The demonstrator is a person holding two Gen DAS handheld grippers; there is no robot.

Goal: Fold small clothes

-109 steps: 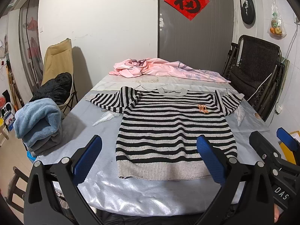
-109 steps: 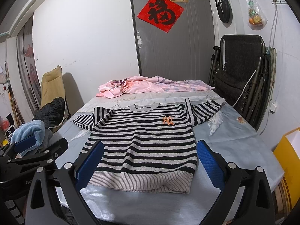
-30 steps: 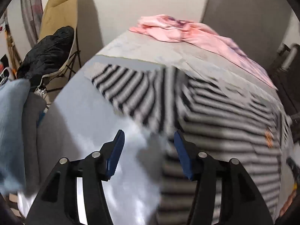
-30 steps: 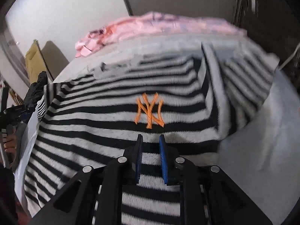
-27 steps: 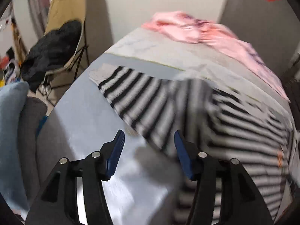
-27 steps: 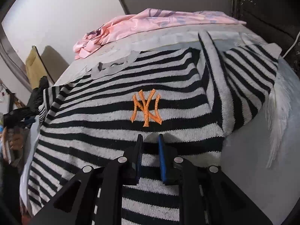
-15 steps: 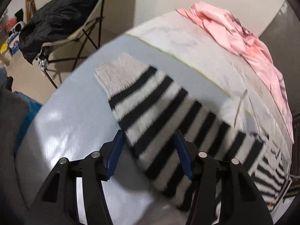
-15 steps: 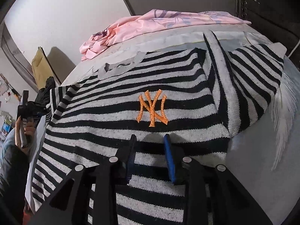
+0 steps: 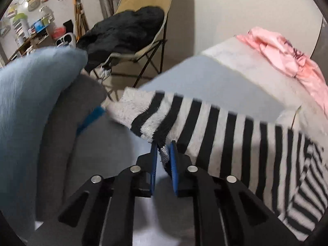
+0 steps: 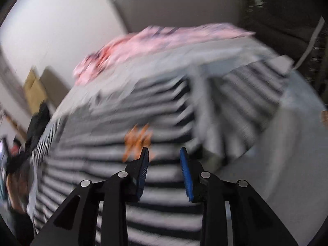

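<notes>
My left tongs [image 9: 164, 150] are closing on the lower edge of the sweater's sleeve [image 9: 184, 119], a little in from the cuff [image 9: 131, 106]; a fold of the knit is already pinched between the blue pads [image 9: 153, 164]. The sleeve runs long from this grip: the cuff points away to the upper left, near the counter [image 9: 184, 71] edge, and the rest goes right toward the body of the sweater [image 10: 164, 184]. So the coming fold must, I think, carry the sleeve rightward across the chest, along its own length.

My right tongs [image 10: 164, 153] stand apart, with nothing between them, above the chest just below the orange logo [image 10: 137, 141]. That view is blurred, so I cannot tell if they touch the cloth.

The sweater is a thick, fuzzy knit in black and pale stripes, with a plain ribbed cuff; it lies flat on the smooth grey counter. Behind it a thin pink garment [image 9: 287, 51] lies crumpled. At the left are a soft blue towel [image 9: 30, 92] and a folding chair [image 9: 143, 10].
</notes>
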